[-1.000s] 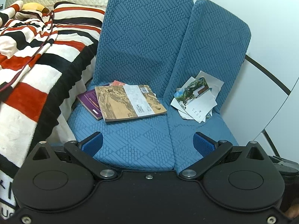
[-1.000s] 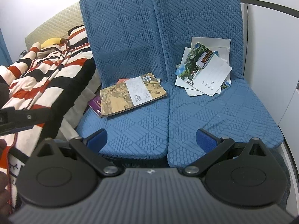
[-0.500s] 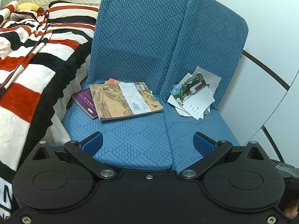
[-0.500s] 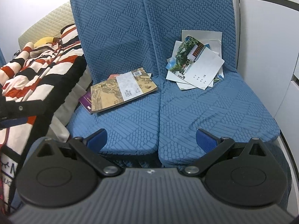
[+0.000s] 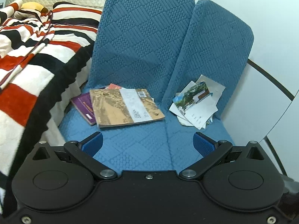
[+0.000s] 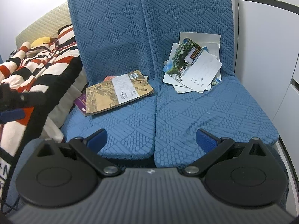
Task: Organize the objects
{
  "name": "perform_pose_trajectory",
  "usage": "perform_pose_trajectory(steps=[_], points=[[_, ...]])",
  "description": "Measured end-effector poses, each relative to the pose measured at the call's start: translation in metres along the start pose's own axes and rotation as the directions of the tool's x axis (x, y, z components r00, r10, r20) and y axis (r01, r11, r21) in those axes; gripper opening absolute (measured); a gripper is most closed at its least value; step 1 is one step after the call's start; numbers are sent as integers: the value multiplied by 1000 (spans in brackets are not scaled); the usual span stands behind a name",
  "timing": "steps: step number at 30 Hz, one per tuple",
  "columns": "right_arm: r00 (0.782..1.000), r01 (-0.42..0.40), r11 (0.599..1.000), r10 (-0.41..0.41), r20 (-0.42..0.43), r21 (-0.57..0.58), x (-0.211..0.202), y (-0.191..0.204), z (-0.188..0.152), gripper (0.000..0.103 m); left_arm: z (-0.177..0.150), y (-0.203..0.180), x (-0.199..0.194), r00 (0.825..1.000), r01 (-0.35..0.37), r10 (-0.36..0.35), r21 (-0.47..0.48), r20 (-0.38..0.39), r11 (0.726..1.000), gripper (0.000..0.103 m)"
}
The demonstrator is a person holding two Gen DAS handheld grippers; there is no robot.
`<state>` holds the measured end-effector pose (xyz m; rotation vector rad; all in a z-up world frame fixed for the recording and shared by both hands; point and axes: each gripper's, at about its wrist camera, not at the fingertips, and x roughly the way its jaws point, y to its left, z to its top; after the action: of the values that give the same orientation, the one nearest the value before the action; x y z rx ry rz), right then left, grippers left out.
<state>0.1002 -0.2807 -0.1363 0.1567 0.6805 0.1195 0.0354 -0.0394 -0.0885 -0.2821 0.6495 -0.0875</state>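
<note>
A tan book with a white band [image 5: 125, 106] [image 6: 117, 91] lies on the left blue seat cushion, on top of a purple book [image 5: 84, 106] [image 6: 80, 100] and a red-edged one [image 5: 114, 86]. A loose pile of postcards and papers [image 5: 196, 104] [image 6: 192, 69] leans against the right seat's back. My left gripper [image 5: 147, 143] hangs open over the front of the seats with nothing between its blue pads. My right gripper [image 6: 151, 140] is open too, empty, in front of the seat edge. The left gripper's finger [image 6: 13, 114] shows at the right wrist view's left edge.
A red, black and white striped blanket [image 5: 28, 56] [image 6: 37, 63] covers a bed left of the seats, with a yellow item [image 5: 32, 5] at its far end. White cabinet panels [image 5: 261, 74] [image 6: 261, 46] stand right of the blue seats [image 5: 142, 37].
Both grippers have shifted slightly, so the seats sit a bit differently in view; the right gripper has moved rightward and closer. Books and papers have not moved.
</note>
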Motion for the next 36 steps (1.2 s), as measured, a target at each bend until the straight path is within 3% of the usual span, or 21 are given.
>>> perform_pose_trajectory(steps=[11,20,25,36], points=[[1000,-7,1000,7,-4,11,43,-6,1,103,2,6,47,1000,-7,7,2,10,1000,103],[997,-77,995,76,20,61,81,-8,9,103,2,29,94,1000,-24,24,-24,4,999,103],[996,-87,994,84,36,72,110,-6,19,103,7,38,122,996,-92,92,3,0,996,102],[988,-148,975,155,-30,163,171,-10,36,103,15,75,191,988,-141,138,-45,-63,989,103]])
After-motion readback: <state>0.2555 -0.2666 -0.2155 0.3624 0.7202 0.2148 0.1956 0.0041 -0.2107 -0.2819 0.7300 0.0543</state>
